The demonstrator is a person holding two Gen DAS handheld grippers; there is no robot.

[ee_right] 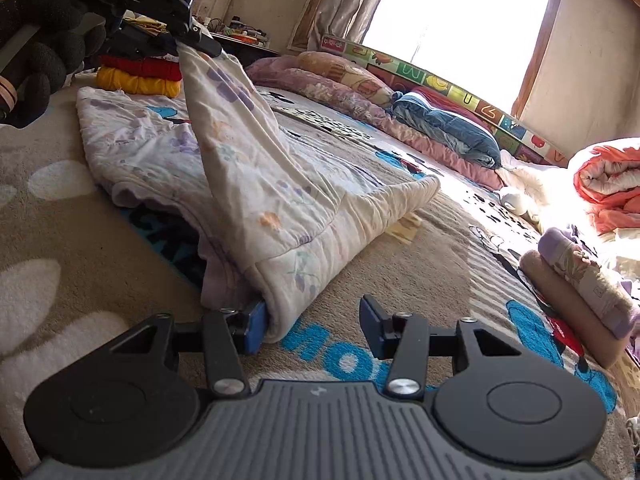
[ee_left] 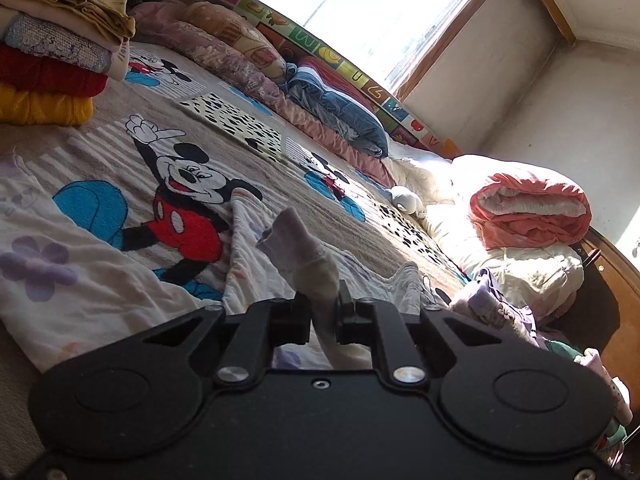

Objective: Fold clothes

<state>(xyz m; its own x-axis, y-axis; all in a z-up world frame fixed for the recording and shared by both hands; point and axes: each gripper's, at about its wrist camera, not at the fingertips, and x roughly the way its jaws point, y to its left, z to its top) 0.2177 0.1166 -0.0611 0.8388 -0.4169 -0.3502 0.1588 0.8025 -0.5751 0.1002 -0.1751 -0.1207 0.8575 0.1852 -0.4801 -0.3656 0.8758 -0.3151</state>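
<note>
A white quilted garment with purple flowers (ee_right: 248, 184) lies on the Mickey Mouse bedspread (ee_right: 380, 264). My left gripper (ee_left: 323, 316) is shut on a cuff or corner of the garment (ee_left: 308, 264) and holds it lifted; it shows from outside in the right wrist view (ee_right: 192, 36), with cloth hanging from it. My right gripper (ee_right: 312, 328) is open, low over the bedspread, at the garment's near folded edge. Its left finger (ee_right: 252, 328) touches the cloth; nothing is between the jaws.
A stack of folded clothes (ee_left: 52, 52) sits at the far left. Pillows and quilts (ee_left: 280, 76) line the wall under the window. A rolled orange quilt (ee_left: 528, 212) lies at the right. A folded towel bundle (ee_right: 580, 288) lies at the right.
</note>
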